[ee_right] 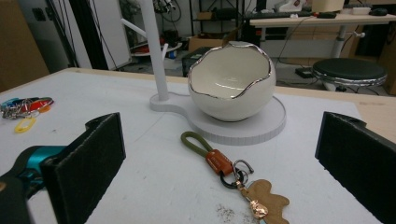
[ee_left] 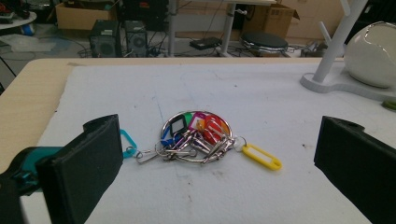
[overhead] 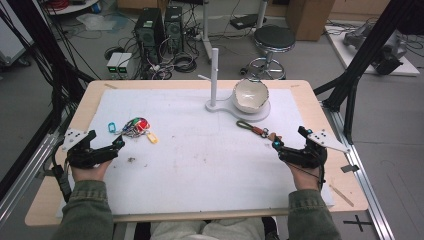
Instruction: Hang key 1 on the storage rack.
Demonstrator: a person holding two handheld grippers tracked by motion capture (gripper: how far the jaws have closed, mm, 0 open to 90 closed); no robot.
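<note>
A bunch of keys with coloured tags point(overhead: 136, 128) point(ee_left: 198, 136) lies on the white mat at the left, a yellow tag point(ee_left: 261, 157) sticking out to one side. My left gripper point(overhead: 119, 143) point(ee_left: 215, 182) rests just short of it, open, nothing between its jaws. A key strap with a green loop, orange leather and a brown charm point(overhead: 255, 130) point(ee_right: 224, 169) lies at the right, in front of the egg-shaped white bowl point(overhead: 250, 95) point(ee_right: 231, 86). My right gripper point(overhead: 276, 143) point(ee_right: 219, 182) stands open beside the charm end, empty.
The bowl sits on a white base point(overhead: 260, 113) point(ee_right: 261, 126) with an upright peg stand point(overhead: 214, 75) point(ee_right: 152, 46). The white mat point(overhead: 200, 155) covers most of the wooden table point(overhead: 52, 197). A stool point(overhead: 274, 39), computer towers point(overhead: 150, 27) and cables stand beyond the far edge.
</note>
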